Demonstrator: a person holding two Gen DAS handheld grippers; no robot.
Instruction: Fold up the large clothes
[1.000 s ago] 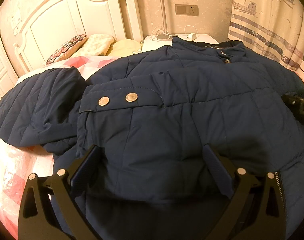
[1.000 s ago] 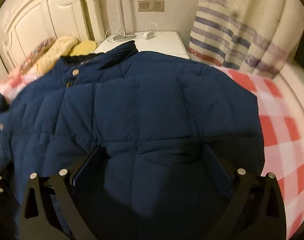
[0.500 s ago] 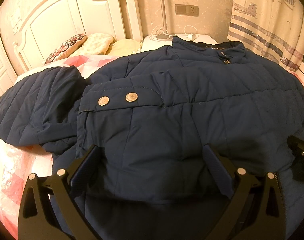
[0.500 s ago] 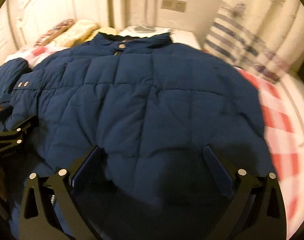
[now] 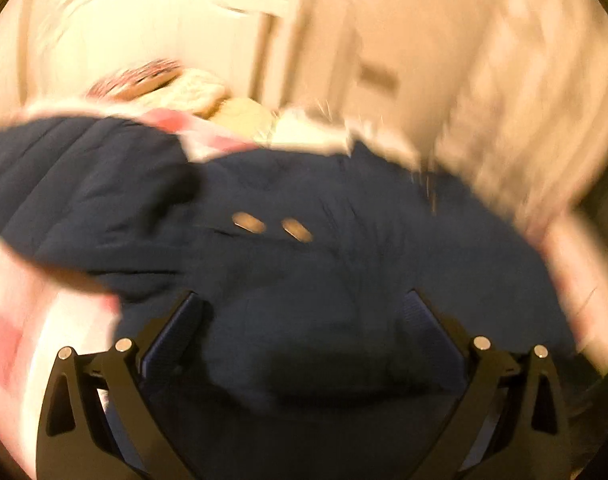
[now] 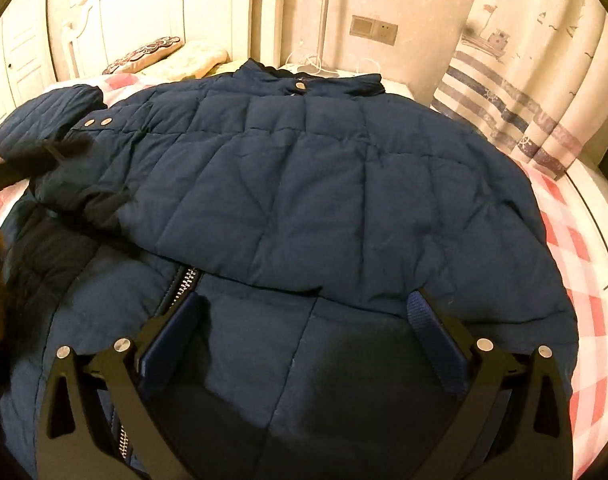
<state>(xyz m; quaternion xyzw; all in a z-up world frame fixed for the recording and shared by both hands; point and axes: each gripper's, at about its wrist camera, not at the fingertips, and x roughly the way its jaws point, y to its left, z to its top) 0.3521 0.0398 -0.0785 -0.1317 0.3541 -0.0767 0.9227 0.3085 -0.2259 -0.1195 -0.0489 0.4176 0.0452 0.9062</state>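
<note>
Navy quilted fabric fills both views: a padded winter jacket lies spread across a bed with a pink-and-white checked bedsheet. Its collar points toward the white nightstand and the wall, with a metal snap at the neck. One front panel lies folded over the body, and the zipper shows at its lower edge, running down toward the camera. The sleeve lies off to the left side of the bed, beside a flap bearing two metal snaps.

The right gripper hovers low over the hem area with its fingers spread wide and nothing between them; whether the blue pads touch the fabric cannot be told.

The left wrist view is badly smeared by motion blur. The left gripper is also spread wide, over the jacket near the two snaps, which appear as streaks. The sleeve bulges to the left there, over the checked sheet.

Behind the bed stand a white headboard, a patterned cushion and a pale pillow. A wall socket plate sits above the nightstand, where white cables lie. A curtain with blue stripes and boat prints hangs at the right.
</note>
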